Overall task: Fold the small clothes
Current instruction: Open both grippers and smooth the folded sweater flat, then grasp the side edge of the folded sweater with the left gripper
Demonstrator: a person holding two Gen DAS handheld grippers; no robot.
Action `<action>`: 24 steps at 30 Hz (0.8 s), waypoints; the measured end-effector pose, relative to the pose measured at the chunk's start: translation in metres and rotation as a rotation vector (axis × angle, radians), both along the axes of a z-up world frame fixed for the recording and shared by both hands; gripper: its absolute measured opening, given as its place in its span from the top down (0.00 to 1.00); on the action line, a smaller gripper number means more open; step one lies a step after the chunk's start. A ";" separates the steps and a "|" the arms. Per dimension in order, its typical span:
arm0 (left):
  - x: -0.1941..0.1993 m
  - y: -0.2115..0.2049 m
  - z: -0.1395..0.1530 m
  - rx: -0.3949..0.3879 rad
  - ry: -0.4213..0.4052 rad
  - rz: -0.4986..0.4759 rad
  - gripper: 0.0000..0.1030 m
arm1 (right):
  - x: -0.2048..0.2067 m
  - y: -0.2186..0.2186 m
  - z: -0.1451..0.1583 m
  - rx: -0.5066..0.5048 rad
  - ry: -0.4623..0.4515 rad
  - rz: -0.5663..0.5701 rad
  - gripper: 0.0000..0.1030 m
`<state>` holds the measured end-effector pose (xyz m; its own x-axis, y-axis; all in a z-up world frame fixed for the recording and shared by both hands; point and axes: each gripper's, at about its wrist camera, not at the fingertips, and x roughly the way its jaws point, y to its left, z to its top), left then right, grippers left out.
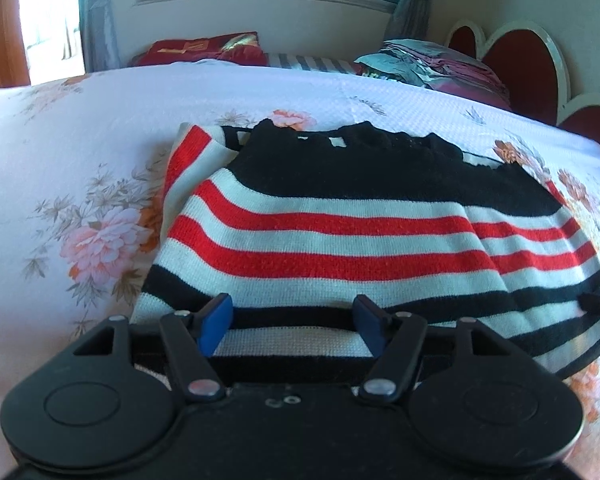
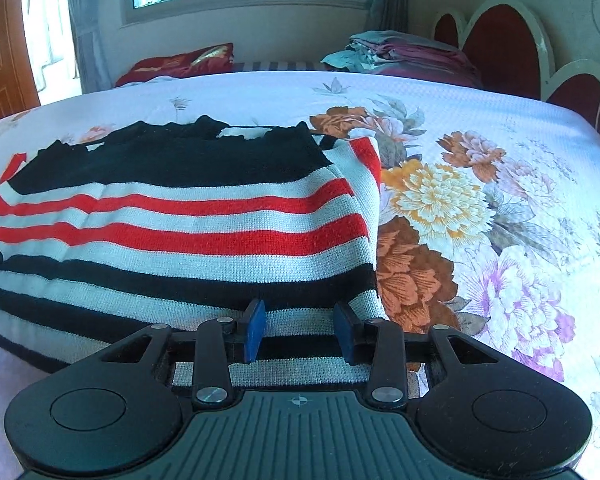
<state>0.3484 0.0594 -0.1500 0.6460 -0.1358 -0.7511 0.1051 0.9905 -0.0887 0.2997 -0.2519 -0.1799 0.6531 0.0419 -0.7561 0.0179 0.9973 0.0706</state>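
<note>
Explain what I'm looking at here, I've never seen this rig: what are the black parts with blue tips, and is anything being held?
These are two handheld tools, one per hand, each carrying a camera that looks along its fingers. The left wrist picture shows the left tool; the right wrist picture shows the right tool. The blue tips are finger pads. Both tools are open, poised over the near edge of a striped sweater, gripping nothing yet. The sweater lies partly folded on a floral bedspread. Behind it sit a pile of folded clothes and a red pillow.

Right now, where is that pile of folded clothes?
The pile of folded clothes sits at the far right of the bed, beside the red headboard, beyond the striped sweater.
</note>
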 end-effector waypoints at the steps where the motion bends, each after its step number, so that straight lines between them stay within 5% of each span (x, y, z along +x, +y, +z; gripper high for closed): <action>1: -0.001 0.001 0.003 -0.007 0.002 0.014 0.36 | 0.000 -0.001 0.002 0.000 0.002 0.014 0.62; 8: -0.023 0.005 0.020 -0.036 0.025 0.089 0.30 | -0.001 0.010 0.026 0.093 -0.067 0.114 0.61; 11: -0.035 0.016 0.023 -0.118 0.064 0.170 0.30 | 0.007 0.032 0.030 0.124 -0.067 0.192 0.60; 14: -0.047 0.024 0.024 -0.169 0.087 0.223 0.29 | 0.014 0.055 0.032 0.119 -0.083 0.244 0.46; 24: -0.061 0.062 -0.004 -0.458 0.173 0.359 0.28 | 0.034 0.092 0.036 0.136 -0.100 0.222 0.46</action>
